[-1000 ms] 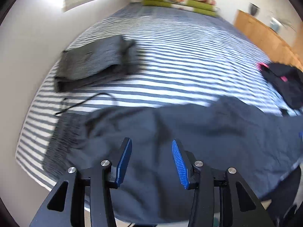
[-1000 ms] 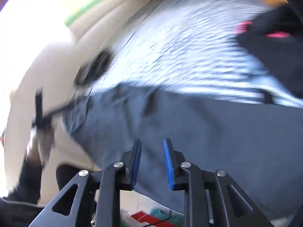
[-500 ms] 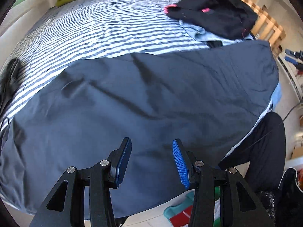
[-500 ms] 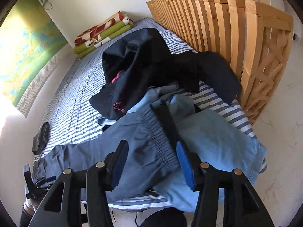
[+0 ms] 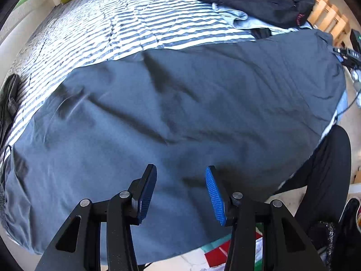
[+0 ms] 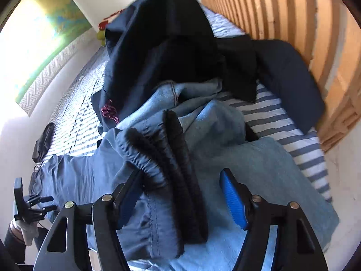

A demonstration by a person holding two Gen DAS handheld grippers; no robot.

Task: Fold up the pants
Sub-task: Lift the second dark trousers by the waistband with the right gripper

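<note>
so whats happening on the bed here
A person holding tongs in each hand is folding a pair of dark grey pants spread across the striped bed. The left tongs hover open over the middle of the legs, gripping nothing. The right tongs are at the elastic waistband, jaws opening with the band between them. A heap of other clothes lies beyond, by the wooden slats.

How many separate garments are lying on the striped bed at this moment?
4, perhaps more: slate-blue pants spread along the near edge, a black garment piled over a light-blue one by the footboard, a dark folded one far left. The pile may hide others.
</note>
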